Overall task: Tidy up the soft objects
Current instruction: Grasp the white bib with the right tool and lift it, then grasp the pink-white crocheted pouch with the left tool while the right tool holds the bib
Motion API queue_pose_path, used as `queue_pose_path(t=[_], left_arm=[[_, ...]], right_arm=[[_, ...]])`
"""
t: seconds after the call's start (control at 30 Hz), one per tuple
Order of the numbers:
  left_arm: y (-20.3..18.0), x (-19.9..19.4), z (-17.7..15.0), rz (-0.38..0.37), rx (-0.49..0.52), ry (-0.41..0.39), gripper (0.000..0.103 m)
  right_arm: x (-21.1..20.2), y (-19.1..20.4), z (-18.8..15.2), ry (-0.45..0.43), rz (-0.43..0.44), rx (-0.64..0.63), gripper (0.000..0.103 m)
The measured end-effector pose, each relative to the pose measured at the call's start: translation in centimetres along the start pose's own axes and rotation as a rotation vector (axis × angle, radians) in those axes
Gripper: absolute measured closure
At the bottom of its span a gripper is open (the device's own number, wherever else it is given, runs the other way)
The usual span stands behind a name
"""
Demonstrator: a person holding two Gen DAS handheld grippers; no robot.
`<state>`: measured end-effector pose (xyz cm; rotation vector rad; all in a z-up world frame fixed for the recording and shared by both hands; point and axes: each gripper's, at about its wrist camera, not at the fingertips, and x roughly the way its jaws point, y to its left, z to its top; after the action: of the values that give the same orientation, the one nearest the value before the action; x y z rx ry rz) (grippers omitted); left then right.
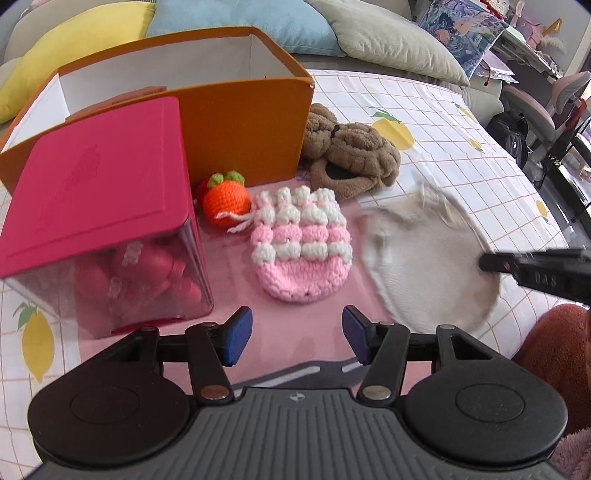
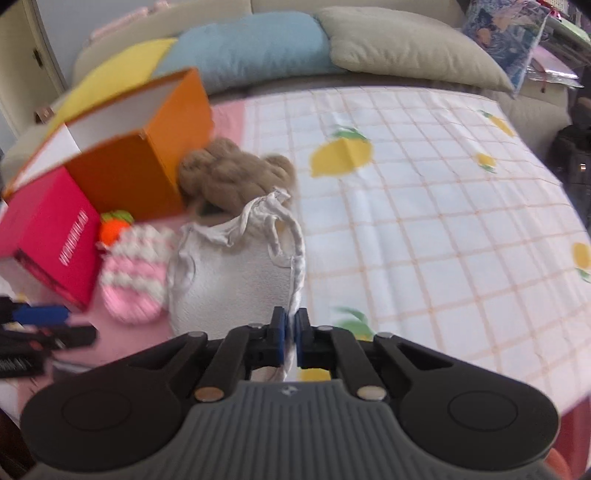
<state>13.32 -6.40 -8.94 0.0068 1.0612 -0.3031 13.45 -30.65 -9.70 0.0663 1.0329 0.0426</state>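
My right gripper (image 2: 290, 334) is shut on the edge of a white cloth pouch (image 2: 236, 280), which also shows blurred in the left wrist view (image 1: 428, 266). My left gripper (image 1: 297, 339) is open and empty, just in front of a pink-and-white crochet pouch (image 1: 301, 243). An orange crochet fruit (image 1: 225, 201) lies beside it. A brown plush toy (image 1: 351, 151) lies against the open orange box (image 1: 236, 122). The box (image 2: 140, 147), plush (image 2: 236, 173), crochet pouch (image 2: 133, 280) and fruit (image 2: 114, 227) also show in the right wrist view.
A pink-lidded clear box (image 1: 99, 206) stands at the left on the lemon-print sheet (image 1: 443, 122). Yellow (image 1: 74, 40), blue (image 1: 240, 18) and grey (image 1: 388, 37) cushions line the back. An orange-red soft thing (image 1: 554, 343) sits at the right edge.
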Motion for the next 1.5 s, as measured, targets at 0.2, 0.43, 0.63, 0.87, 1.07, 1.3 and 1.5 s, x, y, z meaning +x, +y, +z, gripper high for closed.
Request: queue_pose_path(t=[0.2,0.43,0.63,0.87,1.07,1.3,1.5], left_arm=[[-0.8,-0.3,-0.4,-0.006,0.007,-0.004,0.036],[-1.0,-0.4,-0.4,0.005,-0.006,-0.021,0.036],[-0.9,-0.5,0.1,0.001,-0.027,-0.049,0.036],[-1.5,0.2,0.8,-0.016,-0.037,-0.048,0.036],[-2.0,0.8,0.9,-0.02,-0.023,-0.032,0.036],[-3.4,1.9,1.2,0.071,0.033,-0.061,0.022],[-3.9,3.5,1.6,0.171,0.038,-0.092,0.016]], right_arm=[[1.1,-1.5,-0.7,0.063,-0.006,0.095,0.08],[2.1,1.2,0.0,0.021,0.066,0.106,0.003],[4.4,3.3,-0.7,0.084,0.071,0.004,0.002],[4.9,5.2,-1.6,0.094,-0.004,-0.15,0.002],[3.9,3.9,-1.4,0.056,-0.041,-0.12,0.034],[3.1,2.2,-1.0,0.006,-0.07,-0.05,0.094],[3.0,3.9,-1.1,-0.04,-0.05,-0.135,0.095]])
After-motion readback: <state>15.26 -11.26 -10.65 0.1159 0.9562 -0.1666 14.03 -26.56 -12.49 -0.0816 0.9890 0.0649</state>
